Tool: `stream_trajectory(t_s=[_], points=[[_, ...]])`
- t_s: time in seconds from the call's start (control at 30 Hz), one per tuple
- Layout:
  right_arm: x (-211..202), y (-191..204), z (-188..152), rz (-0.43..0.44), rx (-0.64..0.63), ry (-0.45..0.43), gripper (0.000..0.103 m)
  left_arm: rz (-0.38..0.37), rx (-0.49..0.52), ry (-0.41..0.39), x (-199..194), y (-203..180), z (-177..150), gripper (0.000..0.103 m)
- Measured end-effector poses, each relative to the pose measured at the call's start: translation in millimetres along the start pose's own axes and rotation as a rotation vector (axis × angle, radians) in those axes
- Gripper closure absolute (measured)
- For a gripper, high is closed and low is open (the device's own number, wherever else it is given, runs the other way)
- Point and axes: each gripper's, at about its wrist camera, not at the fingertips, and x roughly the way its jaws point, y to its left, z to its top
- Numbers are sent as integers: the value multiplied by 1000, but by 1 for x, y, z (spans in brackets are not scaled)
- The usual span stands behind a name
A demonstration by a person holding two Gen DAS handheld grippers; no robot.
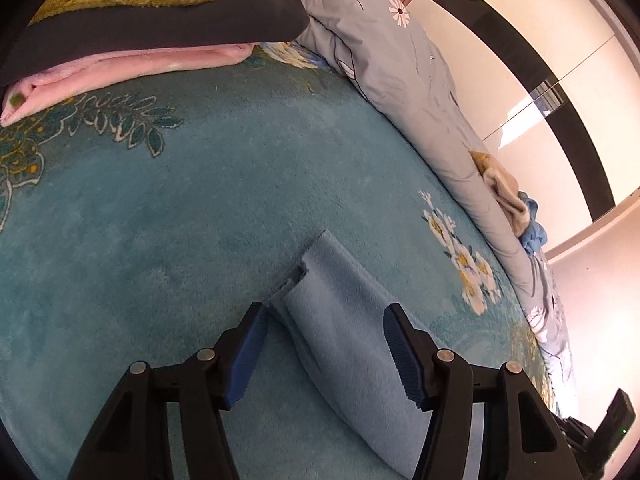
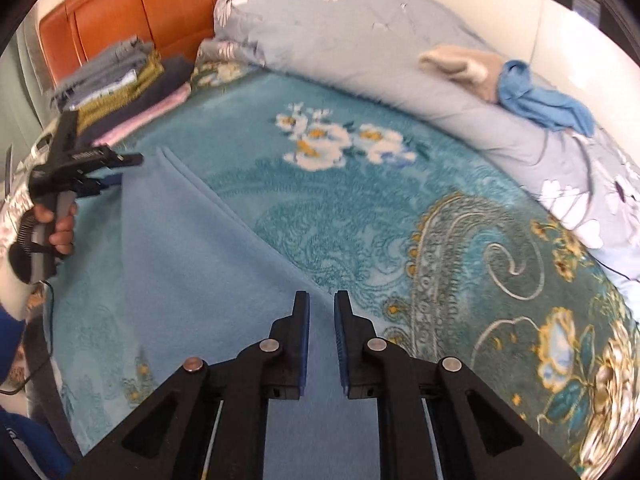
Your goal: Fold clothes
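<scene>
Light-blue cloth (image 1: 352, 344) flat on blanket (image 1: 160, 240) between wide-open left gripper (image 1: 326, 320); right gripper (image 2: 322, 304) narrowly parted over its edge, both holding nothing.

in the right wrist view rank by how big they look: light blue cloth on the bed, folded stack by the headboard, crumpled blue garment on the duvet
1. light blue cloth, though nearness to the camera enlarges it
2. folded stack
3. crumpled blue garment

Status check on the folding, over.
Left gripper open, fingers astride light blue cloth. Right gripper open over the cloth's near edge. Cloth folded lengthwise on blanket. Nothing obstructing.
</scene>
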Motion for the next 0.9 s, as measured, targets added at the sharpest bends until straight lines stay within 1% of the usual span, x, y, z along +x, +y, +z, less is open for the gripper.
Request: stream_trajectory(t_s=[0.03, 0.07, 0.1, 0.17, 0.23, 0.33, 0.37, 0.43, 0.53, 0.63, 0.73, 0.8, 0.9], points=[[-9, -1, -4, -3, 20, -22, 91, -1, -9, -6, 2, 1, 1, 61], [-19, -3, -9, -5, 41, -43, 91, 1, -18, -10, 5, 3, 2, 72], [-26, -6, -15, -9, 65, -60, 91, 6, -28, -11, 7, 4, 3, 91], [-38, -13, -26, -20, 115, -89, 91, 1, -44, -19, 6, 4, 4, 92], [-52, -22, -40, -39, 177, -119, 91, -5, -24, -59, -7, -7, 5, 92], [-72, -38, -60, -68, 271, -163, 91, -61, 89, -122, -37, -50, 2, 92], [-77, -44, -67, -70, 303, -175, 91, -88, 130, -137, -47, -67, 1, 92], [-82, -57, -80, -67, 376, -188, 91, -177, 217, -141, -66, -111, -7, 92], [-85, -72, -100, -52, 479, -198, 91, -292, 359, -132, -85, -177, -35, 92], [-90, -83, -121, -24, 565, -229, 91, -373, 490, -84, -78, -237, -75, 92], [-96, -87, -140, -8, 621, -261, 91, -409, 545, 28, -46, -276, -124, 92], [-98, -88, -152, -1, 649, -271, 91, -401, 566, 118, -21, -292, -157, 92], [-98, -90, -165, 9, 691, -288, 91, -336, 651, 190, 10, -309, -202, 92]])
